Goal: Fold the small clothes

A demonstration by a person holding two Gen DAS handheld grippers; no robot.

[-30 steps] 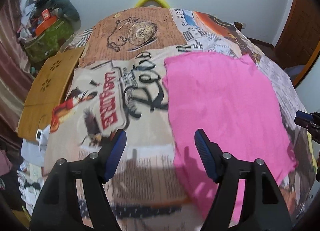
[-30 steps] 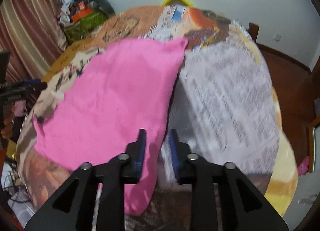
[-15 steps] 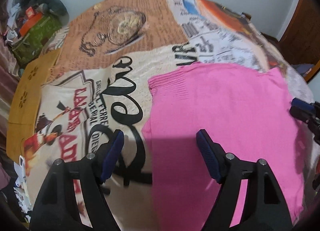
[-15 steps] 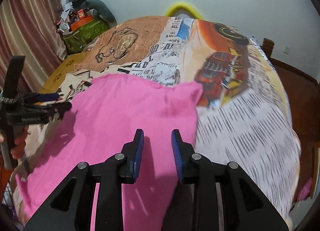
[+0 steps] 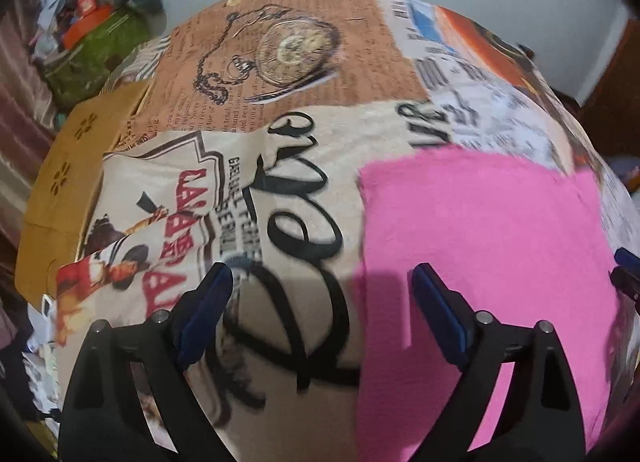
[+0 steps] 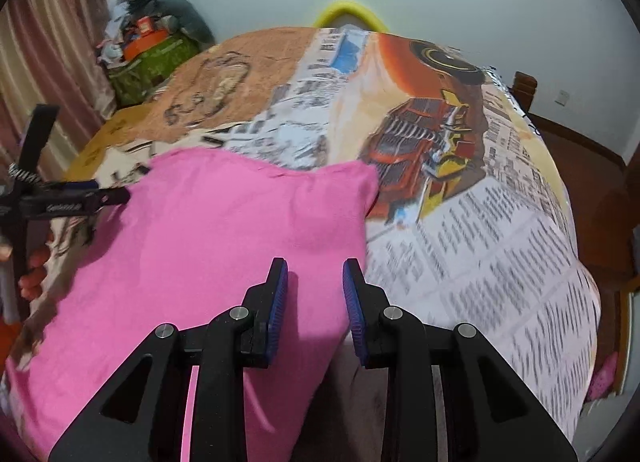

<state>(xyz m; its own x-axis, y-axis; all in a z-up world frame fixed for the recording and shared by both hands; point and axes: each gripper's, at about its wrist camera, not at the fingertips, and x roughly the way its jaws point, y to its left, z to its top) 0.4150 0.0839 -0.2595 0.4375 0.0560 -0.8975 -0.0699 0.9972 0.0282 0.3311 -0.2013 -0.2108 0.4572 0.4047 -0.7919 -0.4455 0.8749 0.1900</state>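
pink knit cloth (image 5: 480, 229) lies flat on printed bedspread (image 5: 280, 189).

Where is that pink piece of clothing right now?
The pink garment lies spread flat on the printed bedspread. It fills the left of the right wrist view and the right of the left wrist view, beside the bedspread's black lettering.

My right tongs (image 6: 315, 268) hang over the near right edge of the pink garment (image 6: 208, 229), jaws opening, nothing pinched between them. The garment lies spread flat on the newspaper-print bedspread (image 6: 500, 229). My left tongs (image 6: 86, 197) reach in at its far left edge.
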